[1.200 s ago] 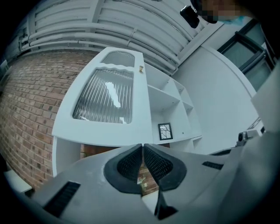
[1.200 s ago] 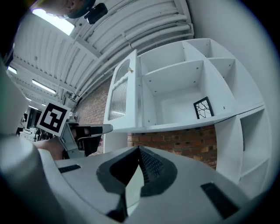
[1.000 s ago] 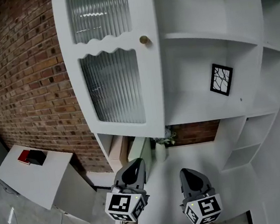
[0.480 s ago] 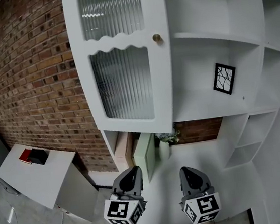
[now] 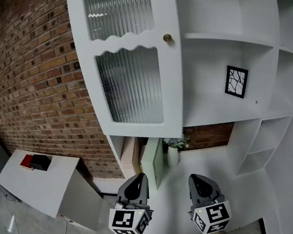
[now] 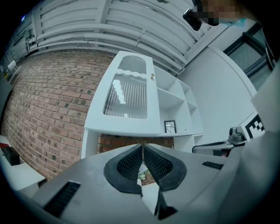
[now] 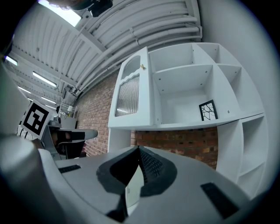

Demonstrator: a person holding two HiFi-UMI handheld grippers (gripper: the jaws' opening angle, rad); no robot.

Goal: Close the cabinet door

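The white cabinet door with two ribbed-glass panes fills the upper centre of the head view. Its long axis is upright and its small brass knob sits high on its right edge. That edge lies right beside the upright that begins the open white shelves at upper right. In both gripper views the door's lower edge runs level with the ledge under those shelves. So the door looks shut over the left bay, or all but shut; whether a slit remains at the knob side cannot be told.

The left claw and the right claw hang side by side at the bottom centre of the frame, well below the door and touching nothing. The left claw has its ribbed pads pressed together at the tips, and so does the right; neither holds anything.

From both claws the door lies up and ahead. The left one is under the glass panes, and the right one is about under the knob edge, so it is the nearer to any last gap there.
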